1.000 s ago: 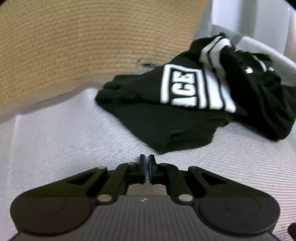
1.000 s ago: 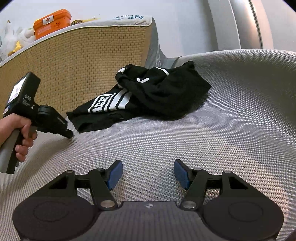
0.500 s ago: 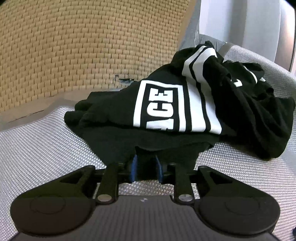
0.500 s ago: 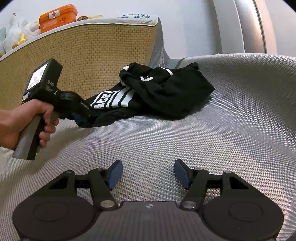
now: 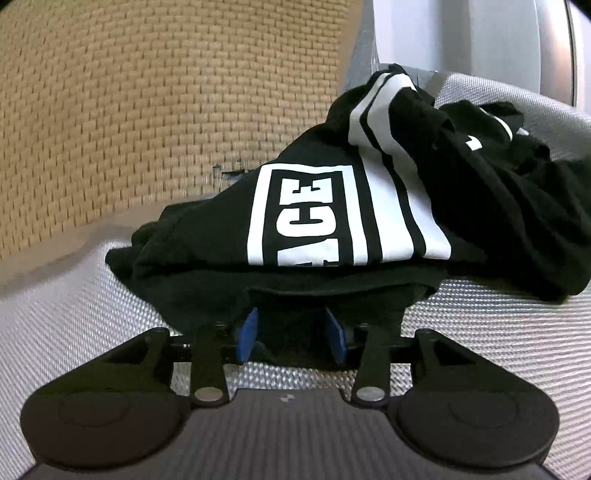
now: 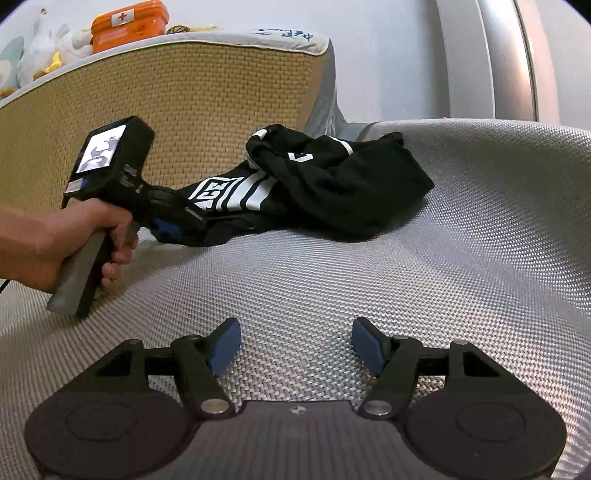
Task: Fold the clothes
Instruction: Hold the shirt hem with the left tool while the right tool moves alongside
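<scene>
Black with white stripes, the crumpled shirt (image 5: 369, 206) is lying at the far side of the grey woven surface (image 6: 332, 288), against the wicker panel (image 6: 166, 110). The left gripper (image 5: 291, 332) is opening, its pads straddling the shirt's near hem. The right gripper (image 6: 295, 343) is widening, released, nothing between its pads. An orange first-aid box (image 6: 125, 22) is sitting far left, lid closed.

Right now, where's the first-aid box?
Right wrist view, upper left: the orange first-aid box sits on top of the woven panel, beside soft toys, behind the left gripper.
</scene>
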Demonstrator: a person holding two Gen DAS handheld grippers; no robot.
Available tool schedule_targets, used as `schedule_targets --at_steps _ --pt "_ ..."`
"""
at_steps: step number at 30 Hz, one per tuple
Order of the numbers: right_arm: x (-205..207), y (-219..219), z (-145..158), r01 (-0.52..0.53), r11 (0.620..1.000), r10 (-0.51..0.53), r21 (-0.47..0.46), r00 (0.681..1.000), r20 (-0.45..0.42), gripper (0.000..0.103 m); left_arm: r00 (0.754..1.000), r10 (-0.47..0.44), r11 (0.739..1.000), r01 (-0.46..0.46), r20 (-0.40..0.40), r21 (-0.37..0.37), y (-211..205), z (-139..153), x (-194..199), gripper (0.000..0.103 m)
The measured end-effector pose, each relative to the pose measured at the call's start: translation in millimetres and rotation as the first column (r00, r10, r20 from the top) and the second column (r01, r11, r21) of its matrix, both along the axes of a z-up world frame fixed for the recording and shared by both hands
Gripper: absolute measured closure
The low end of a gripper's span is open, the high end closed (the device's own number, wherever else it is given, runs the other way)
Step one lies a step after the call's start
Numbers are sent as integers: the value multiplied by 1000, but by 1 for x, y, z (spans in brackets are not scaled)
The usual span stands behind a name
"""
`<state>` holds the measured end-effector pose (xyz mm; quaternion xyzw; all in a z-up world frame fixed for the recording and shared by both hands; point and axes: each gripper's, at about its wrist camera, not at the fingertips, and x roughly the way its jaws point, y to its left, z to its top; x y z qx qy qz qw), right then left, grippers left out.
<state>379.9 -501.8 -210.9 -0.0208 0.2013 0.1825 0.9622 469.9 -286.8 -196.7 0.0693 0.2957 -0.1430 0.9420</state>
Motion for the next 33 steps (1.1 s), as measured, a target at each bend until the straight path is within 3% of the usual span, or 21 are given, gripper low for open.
schedule_targets --at_steps 2,3,6,20,33 --pt "-1 0 0 -3 1000 3 1 1000 3 31 1000 13 1000 -13 -3 -9 1 1 2 65" --pt "-1 0 0 -5 1000 5 1 1000 5 30 1000 29 1000 -29 -1 -6 3 2 2 79" --pt "-2 0 -1 -8 1000 8 -7 1000 13 30 999 49 998 -50 22 39 9 2 -1 102" --pt "4 -1 -2 -21 999 22 -30 999 24 30 991 108 986 -117 77 120 33 -3 -19 102" --pt "9 0 0 -15 999 16 -47 999 27 30 977 200 970 -208 76 128 89 -3 -36 102"
